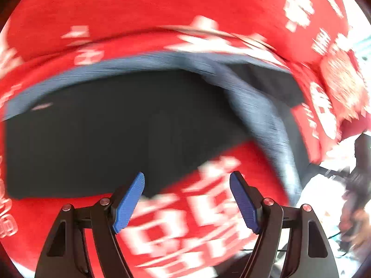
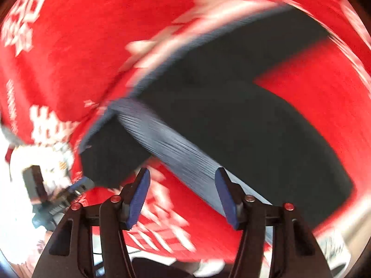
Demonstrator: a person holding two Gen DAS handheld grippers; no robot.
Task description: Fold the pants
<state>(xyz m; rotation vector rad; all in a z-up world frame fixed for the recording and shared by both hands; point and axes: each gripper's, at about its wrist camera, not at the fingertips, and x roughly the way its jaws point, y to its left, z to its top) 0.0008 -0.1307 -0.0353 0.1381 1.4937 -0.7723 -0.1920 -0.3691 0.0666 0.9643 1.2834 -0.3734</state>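
One pair of dark pants (image 1: 111, 134) lies flat on the red cloth (image 1: 139, 4) with white print that covers the tabletop; a grey-blue band (image 1: 129, 63) runs along its far edge. Your left hand-held gripper (image 1: 187, 202) stands wide apart above the cloth, holding nothing; its blue pads (image 1: 128, 205) touch nothing. Blur hides the room at right.

In the right wrist view, one pair of pants (image 2: 243, 120) lies ahead. Your right hand-held gripper (image 2: 182, 199) is spread, empty, over the grey-blue band (image 2: 180, 153).
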